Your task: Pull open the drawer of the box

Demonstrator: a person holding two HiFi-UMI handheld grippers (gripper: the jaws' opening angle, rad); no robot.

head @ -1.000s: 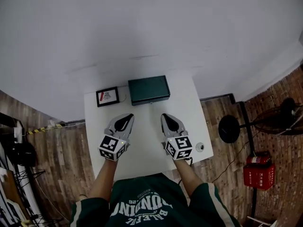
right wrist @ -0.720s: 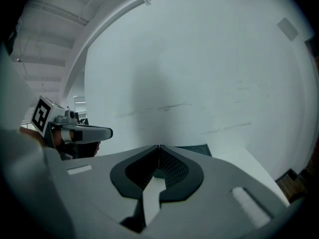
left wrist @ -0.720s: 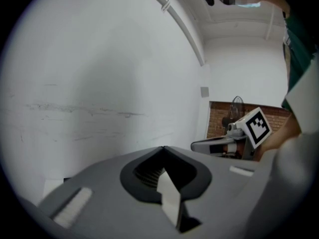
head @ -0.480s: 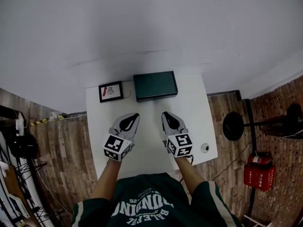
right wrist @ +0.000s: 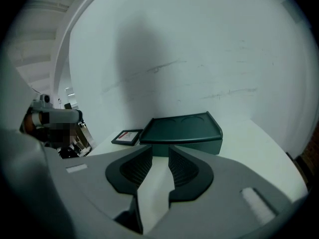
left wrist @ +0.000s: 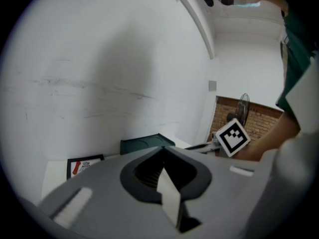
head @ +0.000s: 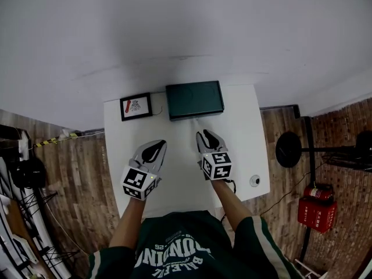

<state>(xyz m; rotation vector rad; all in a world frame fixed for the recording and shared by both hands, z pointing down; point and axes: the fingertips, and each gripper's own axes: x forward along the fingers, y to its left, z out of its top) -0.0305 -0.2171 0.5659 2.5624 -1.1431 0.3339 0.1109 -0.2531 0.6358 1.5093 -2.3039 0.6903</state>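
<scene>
A dark green box [head: 195,99] with a flat lid stands at the far edge of the white table [head: 174,167], against the wall; its drawer front looks closed. The right gripper view shows the box [right wrist: 185,131] straight ahead. My right gripper [head: 203,137] hovers just in front of the box, its jaws opening with only bare table between them [right wrist: 157,164]. My left gripper [head: 154,150] hangs farther back over the table's left half, jaws shut on nothing [left wrist: 162,169]; from it the box [left wrist: 142,144] appears beyond the jaws.
A small black-framed picture [head: 135,106] lies left of the box. A small round white object [head: 254,181] sits near the table's right edge. A black fan stand [head: 289,149] and a red crate [head: 317,205] are on the wooden floor at right.
My right gripper has moved forward toward the box and its jaws have parted. The left gripper has stayed about where it was.
</scene>
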